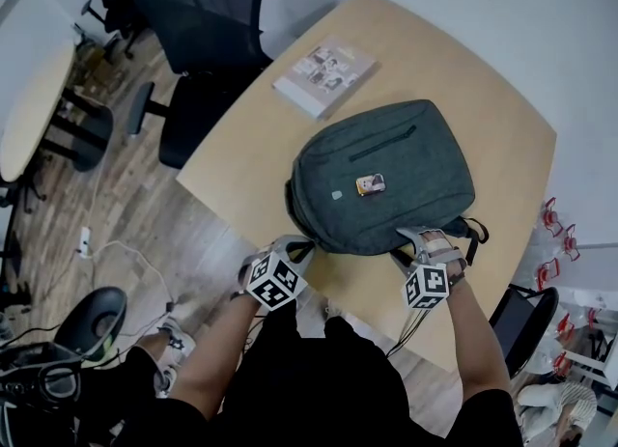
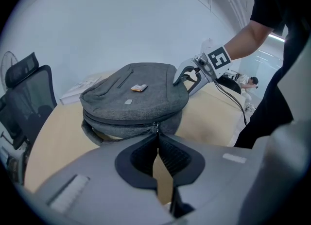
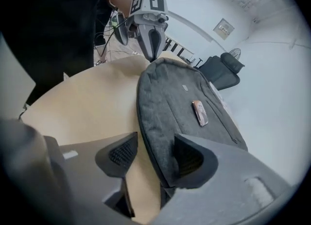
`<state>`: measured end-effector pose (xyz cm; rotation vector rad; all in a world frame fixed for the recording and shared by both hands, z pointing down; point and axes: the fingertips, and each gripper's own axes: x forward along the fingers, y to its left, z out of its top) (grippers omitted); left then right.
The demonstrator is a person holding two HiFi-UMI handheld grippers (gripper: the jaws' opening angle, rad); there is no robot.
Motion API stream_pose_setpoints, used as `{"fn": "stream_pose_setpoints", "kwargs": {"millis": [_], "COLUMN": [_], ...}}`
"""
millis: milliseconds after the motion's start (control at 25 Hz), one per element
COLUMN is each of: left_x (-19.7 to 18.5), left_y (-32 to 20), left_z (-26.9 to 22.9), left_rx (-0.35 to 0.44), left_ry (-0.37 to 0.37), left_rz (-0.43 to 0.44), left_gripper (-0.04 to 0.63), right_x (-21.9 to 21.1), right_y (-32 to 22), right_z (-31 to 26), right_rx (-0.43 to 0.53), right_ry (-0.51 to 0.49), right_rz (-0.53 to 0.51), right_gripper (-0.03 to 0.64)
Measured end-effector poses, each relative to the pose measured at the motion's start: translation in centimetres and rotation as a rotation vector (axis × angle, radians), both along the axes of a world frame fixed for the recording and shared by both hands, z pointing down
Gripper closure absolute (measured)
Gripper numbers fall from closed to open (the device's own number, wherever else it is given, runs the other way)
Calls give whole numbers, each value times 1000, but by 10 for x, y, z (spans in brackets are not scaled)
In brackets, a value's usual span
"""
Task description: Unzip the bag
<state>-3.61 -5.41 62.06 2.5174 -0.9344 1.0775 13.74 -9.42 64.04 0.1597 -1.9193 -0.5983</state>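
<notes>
Wooden table (image 1: pixel 463 78) carries the grey bag (image 1: pixel 425 194), flat, long axis roughly nine to three. At its seven o'clock corner the left gripper (image 2: pixel 156 136) is clamped on the zipper pull (image 2: pixel 156 125) — track running toward three; the right gripper (image 3: pixel 150 158) stands wide, straddling the five o'clock edge.

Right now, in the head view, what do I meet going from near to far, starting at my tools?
Left tool, shut on the zipper pull, and right tool, side by side → grey backpack → book → black office chair.
</notes>
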Motion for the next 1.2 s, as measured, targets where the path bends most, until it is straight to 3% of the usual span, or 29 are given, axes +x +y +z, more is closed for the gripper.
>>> {"fn": "stream_pose_setpoints", "kwargs": {"millis": [40, 360, 760, 1000, 1200], "left_x": [1, 8, 9, 33, 38], "left_y": [1, 8, 19, 30, 23], "left_z": [0, -1, 5, 7, 7], "left_rx": [2, 35, -8, -17, -24], "left_ry": [0, -49, -14, 23, 48], "left_rz": [-3, 12, -37, -49, -61], "left_gripper": [569, 561, 557, 557, 568], "right_x": [-1, -13, -48, -87, -100], "right_y": [-2, -7, 7, 23, 27], "right_z": [0, -2, -5, -5, -7], "right_rx": [3, -107, -204, -252, -261], "right_ry": [-13, -131, -214, -283, -332], "right_rz": [24, 311, 481, 580, 573], "right_gripper": [415, 466, 476, 480, 476]}}
